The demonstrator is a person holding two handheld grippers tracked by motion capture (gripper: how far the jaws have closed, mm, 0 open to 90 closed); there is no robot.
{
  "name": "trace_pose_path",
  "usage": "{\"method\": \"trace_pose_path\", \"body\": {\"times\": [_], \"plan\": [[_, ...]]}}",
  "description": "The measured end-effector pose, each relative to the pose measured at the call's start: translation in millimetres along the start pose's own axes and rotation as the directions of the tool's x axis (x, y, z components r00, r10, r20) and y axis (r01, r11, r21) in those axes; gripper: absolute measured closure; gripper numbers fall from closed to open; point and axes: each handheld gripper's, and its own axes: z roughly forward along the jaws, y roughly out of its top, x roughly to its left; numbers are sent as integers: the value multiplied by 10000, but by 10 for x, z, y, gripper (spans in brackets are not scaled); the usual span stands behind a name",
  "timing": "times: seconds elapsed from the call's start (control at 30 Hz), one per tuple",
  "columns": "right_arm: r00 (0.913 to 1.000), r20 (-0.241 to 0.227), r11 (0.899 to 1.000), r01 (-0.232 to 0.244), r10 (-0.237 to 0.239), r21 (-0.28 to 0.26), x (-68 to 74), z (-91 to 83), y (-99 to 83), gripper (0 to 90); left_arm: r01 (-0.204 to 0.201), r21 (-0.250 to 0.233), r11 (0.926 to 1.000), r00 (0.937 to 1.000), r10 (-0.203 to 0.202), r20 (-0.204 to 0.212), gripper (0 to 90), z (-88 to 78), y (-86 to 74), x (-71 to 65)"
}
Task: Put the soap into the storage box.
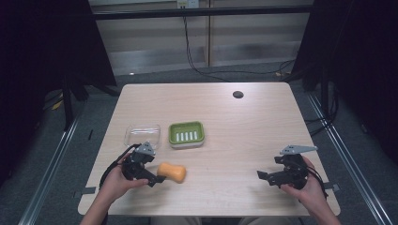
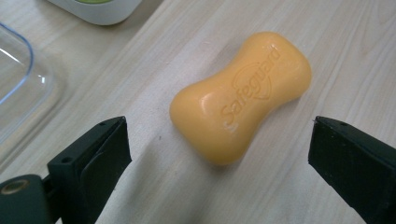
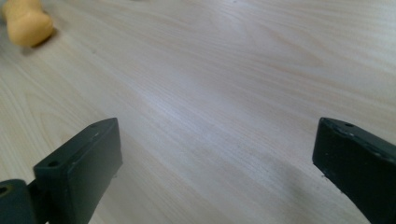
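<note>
An orange bar of soap [image 1: 172,172] [image 2: 240,95] lies flat on the wooden table [image 1: 234,131], near its front left. My left gripper [image 1: 156,177] [image 2: 219,158] is just to the left of it, open, with its jaws wide apart and the near end of the soap just beyond their tips, untouched. A green soap dish [image 1: 186,134] with a white slotted insert sits behind the soap. My right gripper [image 1: 263,176] [image 3: 219,163] rests open at the front right over bare wood, and the soap [image 3: 25,21] lies far off from it.
A clear plastic lid [image 1: 142,134] [image 2: 18,93] lies left of the green dish. A small dark round disc [image 1: 238,94] sits near the table's far edge. Cables run along the floor behind the table.
</note>
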Motion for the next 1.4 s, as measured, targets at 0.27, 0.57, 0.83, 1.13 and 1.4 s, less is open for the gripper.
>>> {"method": "trace_pose_path", "body": {"times": [0.27, 0.57, 0.83, 1.13, 1.4], "plan": [[9962, -413, 9968, 759, -768, -233, -3, -57, 11, 7, -1110, 1041, 9884, 9936, 1124, -77, 67, 67, 186, -29], [9856, -587, 9873, 1575, -1585, -218, 60, -52, 20, 16, -2413, 1795, 9537, 9694, 2456, -24, 100, 98, 491, -88], [9839, -589, 9854, 1674, -1690, -313, 82, -72, 38, 24, -3130, 2477, 9169, 9492, 3108, 491, 145, 248, 559, -113], [9854, -557, 9869, 1610, -1611, -57, 77, -49, 27, 30, -2864, 2355, 9287, 9581, 2767, 740, 181, 354, 539, -128], [9857, -462, 9867, 1622, -1619, 47, 87, -49, 24, 36, -3303, 2616, 9069, 9437, 3113, 1121, 275, 428, 572, -153]]}}
